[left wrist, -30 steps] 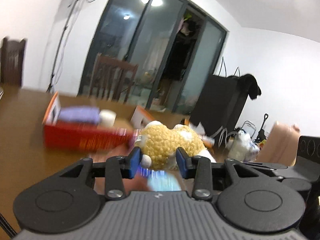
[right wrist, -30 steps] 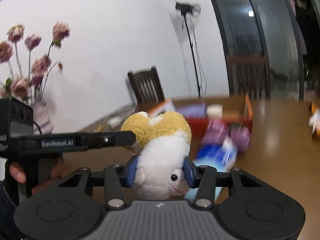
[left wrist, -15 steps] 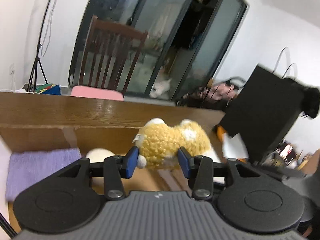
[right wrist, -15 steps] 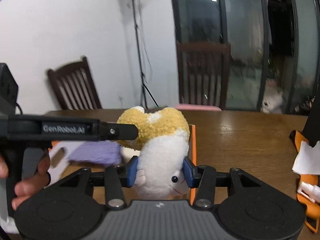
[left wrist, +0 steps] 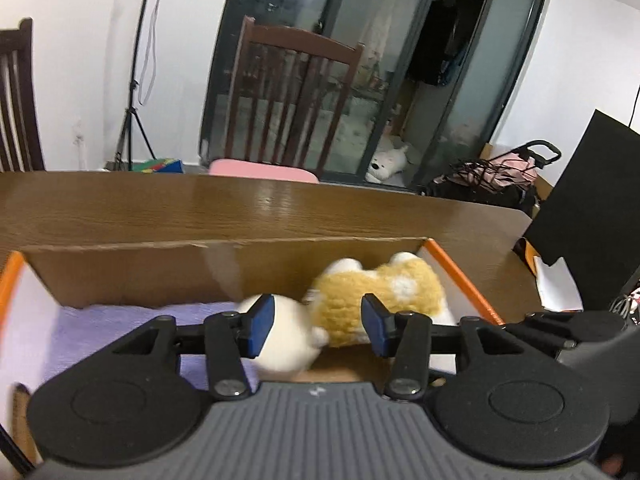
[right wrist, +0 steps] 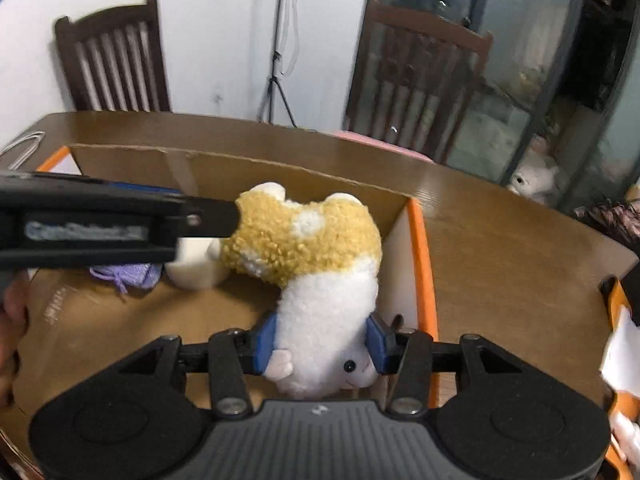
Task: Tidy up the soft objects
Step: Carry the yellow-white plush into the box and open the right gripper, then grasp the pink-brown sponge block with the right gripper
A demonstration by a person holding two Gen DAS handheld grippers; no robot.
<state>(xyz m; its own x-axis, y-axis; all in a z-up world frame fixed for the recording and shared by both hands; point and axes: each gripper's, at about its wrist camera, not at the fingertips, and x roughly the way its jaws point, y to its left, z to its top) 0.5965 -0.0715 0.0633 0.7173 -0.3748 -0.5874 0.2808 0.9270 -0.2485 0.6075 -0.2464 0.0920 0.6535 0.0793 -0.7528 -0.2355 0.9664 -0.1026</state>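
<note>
While my right gripper (right wrist: 319,343) pinches the plush toy's (right wrist: 320,264) white end over the cardboard box (right wrist: 420,248), just inside its orange-edged wall, my left gripper (left wrist: 316,324) gapes, holding nothing. I should lower the toy beside the purple cloth (right wrist: 124,274), then let go gently.

In the right wrist view, white lettering on the black left gripper (right wrist: 224,220) is smeared past reading. The fluffy yellow-and-white plush toy (right wrist: 320,264) hides part of the cardboard box's far wall (right wrist: 160,160). At the right edge, an orange-and-white object (right wrist: 622,364) is cut off, unidentifiable. The purple knitted cloth (left wrist: 108,332) lies partly behind the left gripper's body.
</note>
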